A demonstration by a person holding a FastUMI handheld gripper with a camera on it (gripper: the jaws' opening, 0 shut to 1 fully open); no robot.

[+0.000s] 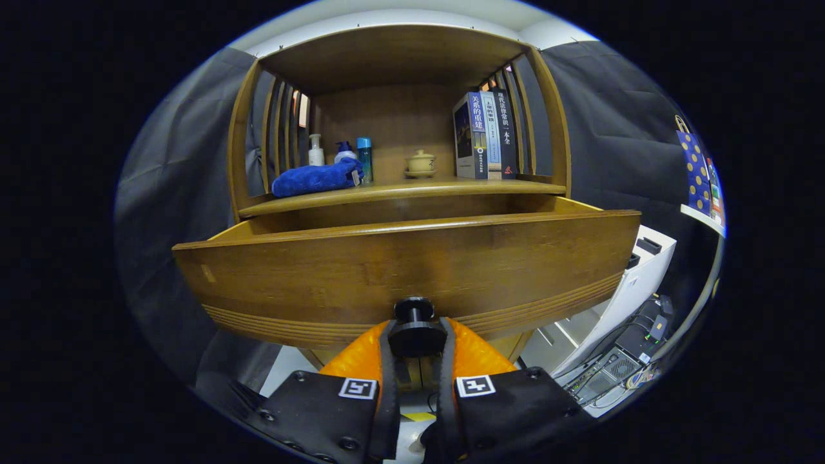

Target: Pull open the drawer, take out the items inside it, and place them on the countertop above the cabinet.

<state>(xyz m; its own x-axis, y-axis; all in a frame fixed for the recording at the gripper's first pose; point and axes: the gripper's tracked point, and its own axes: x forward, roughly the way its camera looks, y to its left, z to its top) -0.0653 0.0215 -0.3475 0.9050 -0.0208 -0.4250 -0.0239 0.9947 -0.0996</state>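
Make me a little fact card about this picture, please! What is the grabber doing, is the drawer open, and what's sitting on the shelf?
gripper: jaws closed on the knob, one finger on each side
knob: dark, round, low on the drawer front
drawer: wooden, pulled out toward the camera; its inside is hidden from here
countertop: wooden ledge above the drawer
blue cloth: lying at the countertop's left end
bottles: three, upright behind the cloth
lidded cup: on a saucer, near the middle
books: standing upright at the right end
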